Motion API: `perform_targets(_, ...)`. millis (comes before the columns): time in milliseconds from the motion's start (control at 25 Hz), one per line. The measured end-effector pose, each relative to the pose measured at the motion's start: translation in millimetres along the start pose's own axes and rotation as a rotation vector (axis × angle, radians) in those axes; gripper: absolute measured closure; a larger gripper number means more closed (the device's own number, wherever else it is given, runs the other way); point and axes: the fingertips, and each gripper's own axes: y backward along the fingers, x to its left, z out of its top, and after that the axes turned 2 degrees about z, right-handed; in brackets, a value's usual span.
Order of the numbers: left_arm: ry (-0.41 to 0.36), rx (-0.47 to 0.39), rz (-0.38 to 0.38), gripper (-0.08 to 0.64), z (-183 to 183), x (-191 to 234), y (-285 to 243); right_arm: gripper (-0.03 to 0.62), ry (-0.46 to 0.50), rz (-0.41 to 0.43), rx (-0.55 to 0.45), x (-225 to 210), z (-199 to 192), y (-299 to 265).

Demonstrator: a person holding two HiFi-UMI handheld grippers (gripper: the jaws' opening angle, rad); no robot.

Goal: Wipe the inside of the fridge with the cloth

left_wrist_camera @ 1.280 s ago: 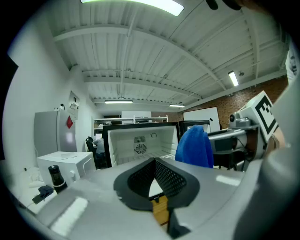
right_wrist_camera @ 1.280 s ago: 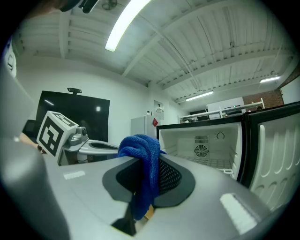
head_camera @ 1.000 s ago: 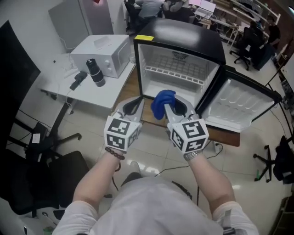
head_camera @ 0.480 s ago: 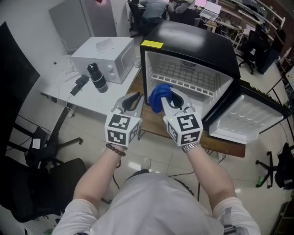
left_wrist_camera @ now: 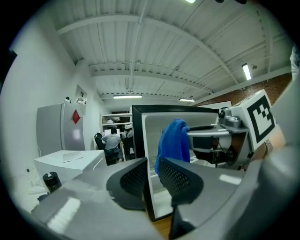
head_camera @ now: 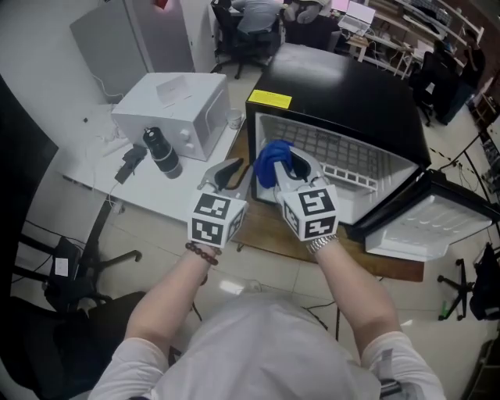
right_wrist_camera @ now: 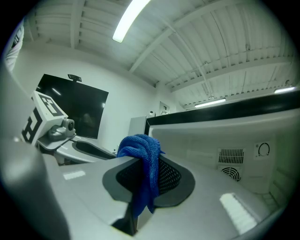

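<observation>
A black mini fridge (head_camera: 344, 86) stands with its door (head_camera: 437, 226) swung open to the right, showing a white inside with a wire shelf (head_camera: 344, 160). My right gripper (head_camera: 283, 168) is shut on a blue cloth (head_camera: 273, 160), at the left edge of the fridge opening. The cloth (right_wrist_camera: 140, 154) hangs bunched between its pads, with the white back wall and a vent (right_wrist_camera: 230, 161) ahead. My left gripper (head_camera: 229, 173) is just left of the fridge. Its jaws have just been opening and stand slightly apart (left_wrist_camera: 151, 176) with nothing between them.
A white microwave (head_camera: 173, 109) and a black cylinder (head_camera: 160, 148) sit on a white table (head_camera: 148, 191) left of the fridge. The fridge rests on a wooden board (head_camera: 273, 234). People sit at desks in the back (head_camera: 258, 12). A dark chair (head_camera: 55, 273) stands at lower left.
Both grippers have moved forward toward the fridge opening, the cloth still held in the right one. The left jaws have parted a little.
</observation>
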Motion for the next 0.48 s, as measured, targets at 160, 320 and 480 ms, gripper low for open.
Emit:
perform_targets(160,0.001,0.021,-0.023,0.476,-5,13,-22,0.538,-0.004,-0.016,0.007,-11,-6,-26)
perform_targets(320,-0.005,0.021,-0.041,0.465,-5,22,-39,0.540,-0.006,-0.022,0.009,-17,-11,-46)
perform_targets(480,-0.008,0.009,-0.060,0.460,-5,25,-51,0.541,-0.004,-0.029,0.000,-22,-13,-60)
